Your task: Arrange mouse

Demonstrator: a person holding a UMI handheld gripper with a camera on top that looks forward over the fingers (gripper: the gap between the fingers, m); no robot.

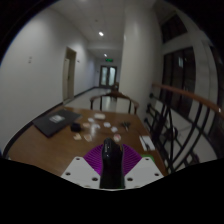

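Your gripper (111, 172) pinches the mouse (110, 160) above the tabletop's (60, 145) near edge; placement's left, I'd say.

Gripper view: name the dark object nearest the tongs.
The black computer mouse, between the tongs' fingers; the dark laptop lies far beyond, leftward on the wooden table.

No text, label or number can be read on anything here
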